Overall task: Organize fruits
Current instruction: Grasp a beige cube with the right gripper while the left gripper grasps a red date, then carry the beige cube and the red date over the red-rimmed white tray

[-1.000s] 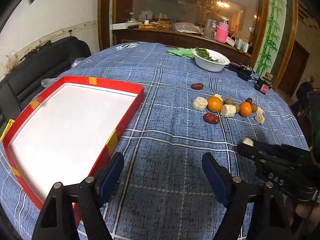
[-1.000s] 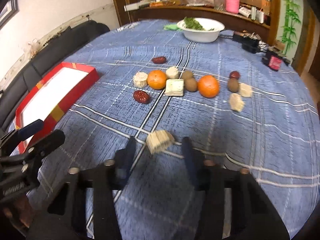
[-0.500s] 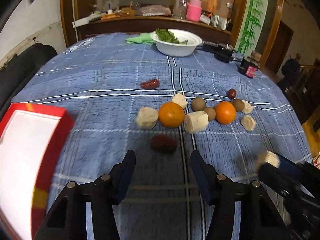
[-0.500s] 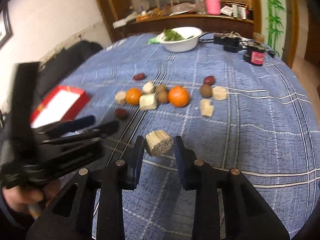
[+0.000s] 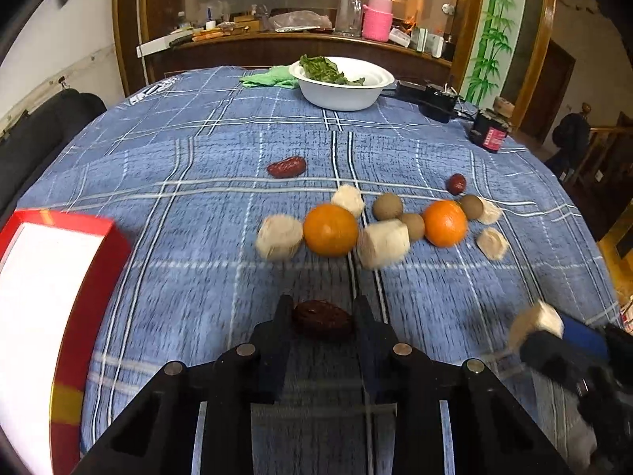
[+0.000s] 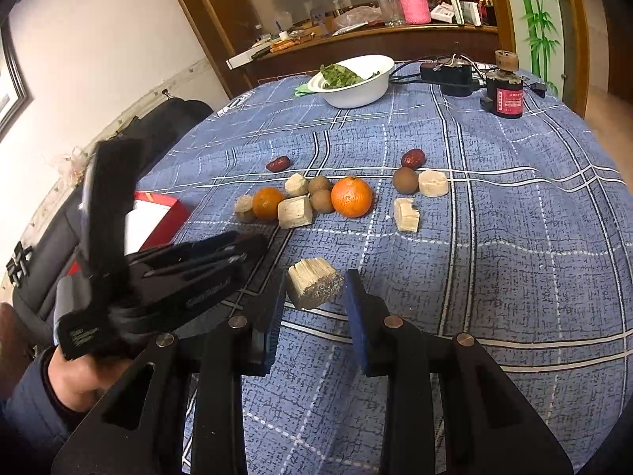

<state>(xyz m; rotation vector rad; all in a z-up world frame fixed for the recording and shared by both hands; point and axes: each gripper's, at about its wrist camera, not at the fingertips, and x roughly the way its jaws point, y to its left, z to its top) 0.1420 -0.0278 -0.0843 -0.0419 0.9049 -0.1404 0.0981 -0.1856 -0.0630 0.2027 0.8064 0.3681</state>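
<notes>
Inventory, as we see it:

- Left tongs [image 5: 322,318]: low over the counter [image 5: 198,182], jaws set either side of a dark red date [image 5: 322,320]. We can't tell whether the pads press on it or just flank it; view is motion-blurred.
- Right tongs [image 6: 314,291]: clamped on a pale fibrous cane chunk [image 6: 314,283], held above the blue plaid cloth, near edge of the counter.
- Red box w/ white inside [image 5: 39,297]: left side of the counter, well apart from the fruit group.
- Fruit group, mid-counter: 2 oranges [image 5: 330,230] & [image 5: 445,223]; 3 brown round fruits, e.g. [image 5: 387,206]; several pale cane pieces, e.g. [image 5: 385,243], touching or just beside the oranges.
- 2 more dates: 1 at [image 5: 287,167] behind the group, 1 at [image 5: 456,183] to the right.
- White bowl w/ greens [image 5: 342,83]: far side of the counter; green cloth [image 5: 269,78] just beside it.
- Dark bottle w/ red label [image 6: 506,91]: far right.
</notes>
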